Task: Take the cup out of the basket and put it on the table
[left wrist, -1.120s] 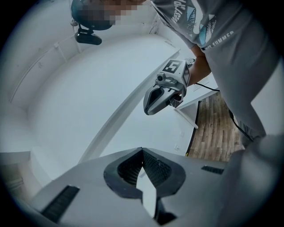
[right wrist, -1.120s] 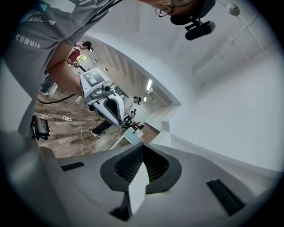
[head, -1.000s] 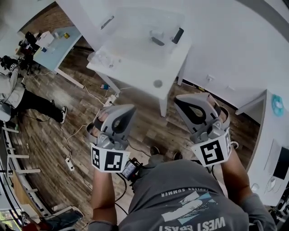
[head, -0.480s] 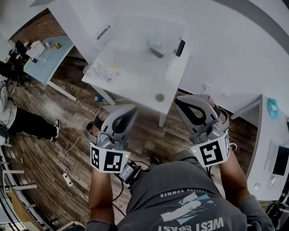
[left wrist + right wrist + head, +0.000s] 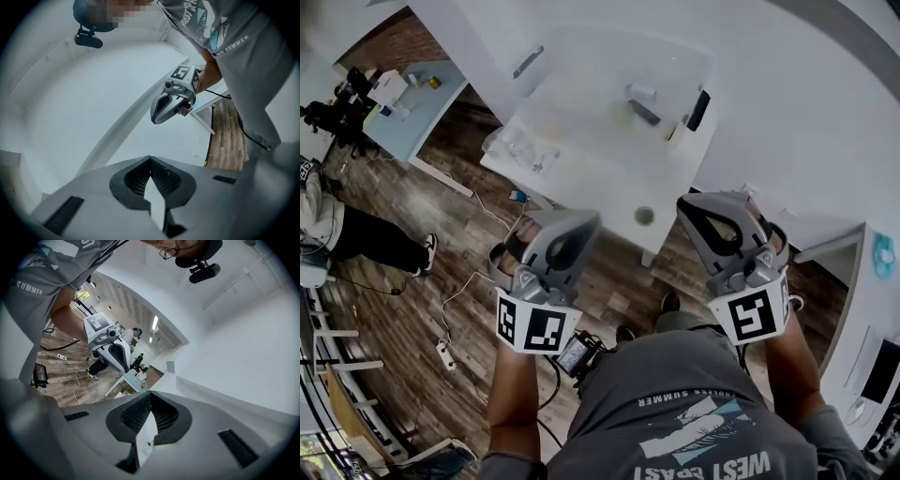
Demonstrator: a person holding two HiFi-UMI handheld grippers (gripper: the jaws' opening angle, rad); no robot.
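Both grippers shut & empty, in front of the table.
L to R in head view: another person's dark-trousered legs [image 5: 366,234] on the wood-plank floor [image 5: 403,309]; grey left gripper [image 5: 581,223] w/ marker cube, jaws pressed together, nothing btwn; white rectangular table [image 5: 591,178] w/ crumpled clear plastic [image 5: 520,150], small pale item [image 5: 639,94], dark flat item [image 5: 698,111]; grey right gripper [image 5: 694,204], jaws also together, empty. Cup & basket: couldn't be told apart among the small table items.

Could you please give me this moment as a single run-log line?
left gripper: shut, empty | right gripper: shut, empty | table: ahead, untouched | cup: not made out
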